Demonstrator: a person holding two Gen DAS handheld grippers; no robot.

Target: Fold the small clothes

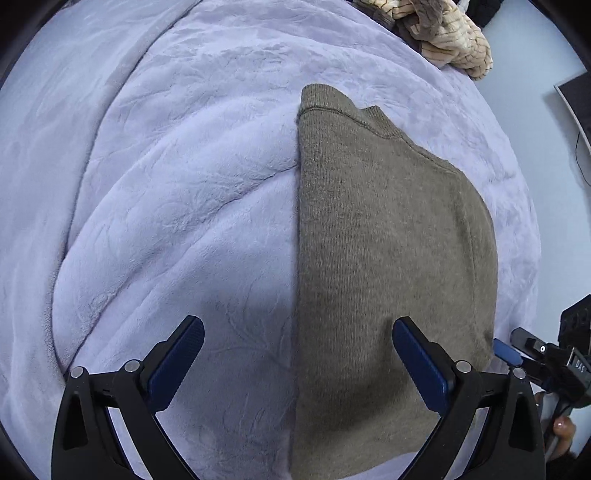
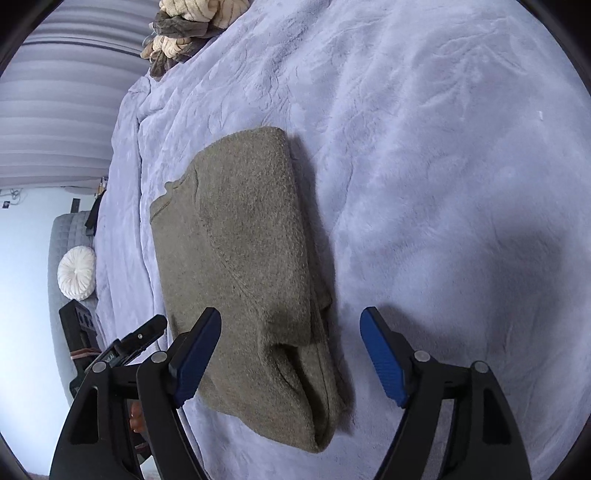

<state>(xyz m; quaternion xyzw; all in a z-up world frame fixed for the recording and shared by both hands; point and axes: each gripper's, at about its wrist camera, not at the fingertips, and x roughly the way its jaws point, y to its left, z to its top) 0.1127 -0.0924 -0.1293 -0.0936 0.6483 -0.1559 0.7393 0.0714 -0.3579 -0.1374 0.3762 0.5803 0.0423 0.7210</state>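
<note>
An olive-brown knit sweater (image 1: 388, 258) lies folded into a long strip on the lavender plush blanket (image 1: 166, 221). It also shows in the right wrist view (image 2: 243, 266), with its layered hem end near me. My left gripper (image 1: 297, 341) is open and empty, hovering over the sweater's left folded edge. My right gripper (image 2: 291, 332) is open and empty above the sweater's near right edge. The right gripper shows at the right edge of the left wrist view (image 1: 535, 350). The left gripper shows at the lower left of the right wrist view (image 2: 122, 343).
A heap of beige and brown striped clothes (image 1: 443, 33) lies at the blanket's far end, also in the right wrist view (image 2: 184, 29). A grey quilted seat with a round white cushion (image 2: 77, 272) stands beside the bed. A dark monitor (image 1: 578, 107) is at the right.
</note>
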